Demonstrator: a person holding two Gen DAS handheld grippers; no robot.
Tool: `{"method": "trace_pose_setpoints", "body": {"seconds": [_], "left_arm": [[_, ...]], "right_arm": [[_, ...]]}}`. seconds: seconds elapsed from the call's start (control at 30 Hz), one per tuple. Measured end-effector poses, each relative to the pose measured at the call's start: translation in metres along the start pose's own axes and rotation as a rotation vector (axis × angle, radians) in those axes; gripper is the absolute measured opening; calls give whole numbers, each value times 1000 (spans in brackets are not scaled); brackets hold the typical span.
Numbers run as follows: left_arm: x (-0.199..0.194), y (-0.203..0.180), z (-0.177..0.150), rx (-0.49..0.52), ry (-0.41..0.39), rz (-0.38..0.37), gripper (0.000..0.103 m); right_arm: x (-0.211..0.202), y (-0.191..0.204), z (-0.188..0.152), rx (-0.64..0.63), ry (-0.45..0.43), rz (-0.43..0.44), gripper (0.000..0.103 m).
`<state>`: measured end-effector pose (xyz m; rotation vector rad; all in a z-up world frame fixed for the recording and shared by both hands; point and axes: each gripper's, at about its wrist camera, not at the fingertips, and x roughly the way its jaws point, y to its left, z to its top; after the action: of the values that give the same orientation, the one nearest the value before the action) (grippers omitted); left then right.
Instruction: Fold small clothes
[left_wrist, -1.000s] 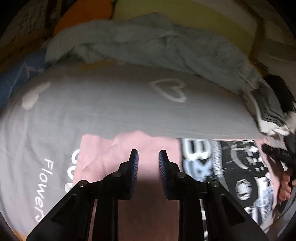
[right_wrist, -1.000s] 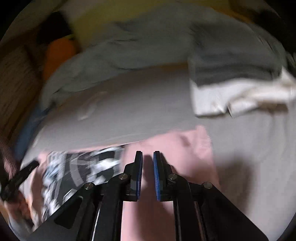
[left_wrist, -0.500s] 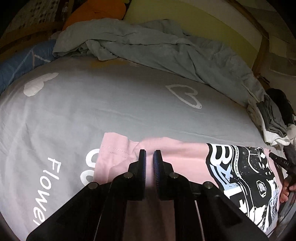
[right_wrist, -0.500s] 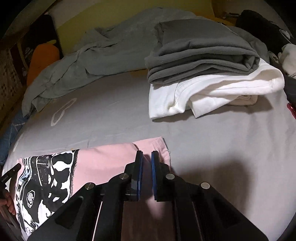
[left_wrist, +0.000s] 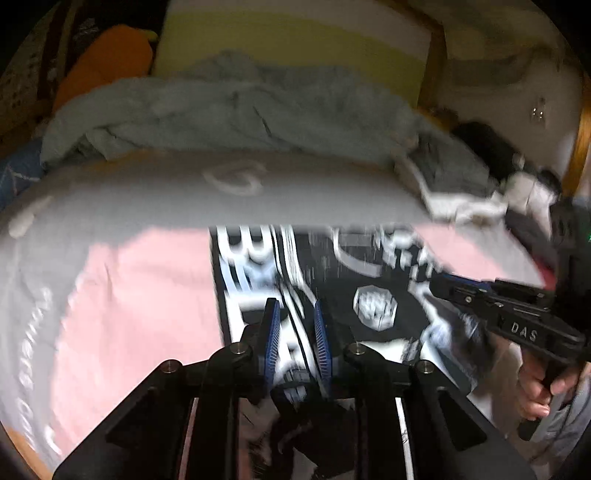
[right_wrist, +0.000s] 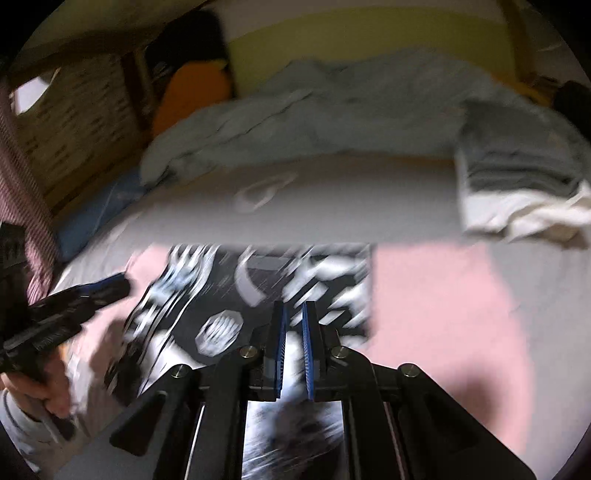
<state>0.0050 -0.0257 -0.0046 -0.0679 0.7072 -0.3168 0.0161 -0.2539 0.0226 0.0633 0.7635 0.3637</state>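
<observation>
You are working over a pink cotton T-shirt with a black-and-white graphic print (left_wrist: 332, 280), lying flat on the grey heart-patterned bed sheet (left_wrist: 147, 192) near the bed's front edge. Your left hand-held gripper (left_wrist: 295, 328) is hovering over the print with its jaws opening; blur leaves it unclear whether any cloth is between them. Your right hand-held gripper (right_wrist: 293, 328) is clenched almost fully, and I cannot confirm cloth in its pads. A folded stack of grey and white garments (right_wrist: 517, 192) is sitting toward the bed's right edge, so some items appear finished. The shirt appears partly folded at most; further folds and stacking are outstanding. A crumpled pale blue blanket (left_wrist: 240, 110) is lying along the far edge.
</observation>
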Motion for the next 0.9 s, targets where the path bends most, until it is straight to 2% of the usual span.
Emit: {"method": "trace_pose_setpoints", "body": {"seconds": [0.13, 0.3, 0.4, 0.47, 0.57, 0.63, 0.7, 0.77, 0.8, 0.87, 0.9], "left_arm": [[12, 1, -16, -25, 22, 14, 19], [11, -18, -26, 88, 0, 87, 19], [5, -11, -23, 29, -16, 52, 19], [-2, -5, -19, -4, -31, 16, 19], [-12, -9, -33, -12, -25, 1, 22], [-10, -15, -50, 23, -21, 23, 23], [-9, -26, -53, 103, -49, 73, 23], [-10, -31, -51, 143, -67, 87, 24], [-13, -32, -49, 142, -71, 71, 27], [-19, -26, -40, 107, -88, 13, 40], [-21, -25, -32, 95, -97, -15, 51]], "right_arm": [[19, 21, -16, -87, 39, -58, 7], [23, 17, -18, -69, 36, -42, 7], [19, 17, -19, -62, 31, -49, 7], [10, 20, -14, -44, 9, -21, 8], [-6, 25, -23, -57, -16, 12, 8], [0, 27, -39, -93, 24, -21, 10], [2, 27, -48, -101, 2, -29, 10], [2, 30, -45, -115, 6, -46, 10], [0, 30, -42, -108, 2, -42, 10], [-9, 29, -36, -89, -37, -1, 10], [-14, 29, -33, -93, -62, 15, 11]]}}
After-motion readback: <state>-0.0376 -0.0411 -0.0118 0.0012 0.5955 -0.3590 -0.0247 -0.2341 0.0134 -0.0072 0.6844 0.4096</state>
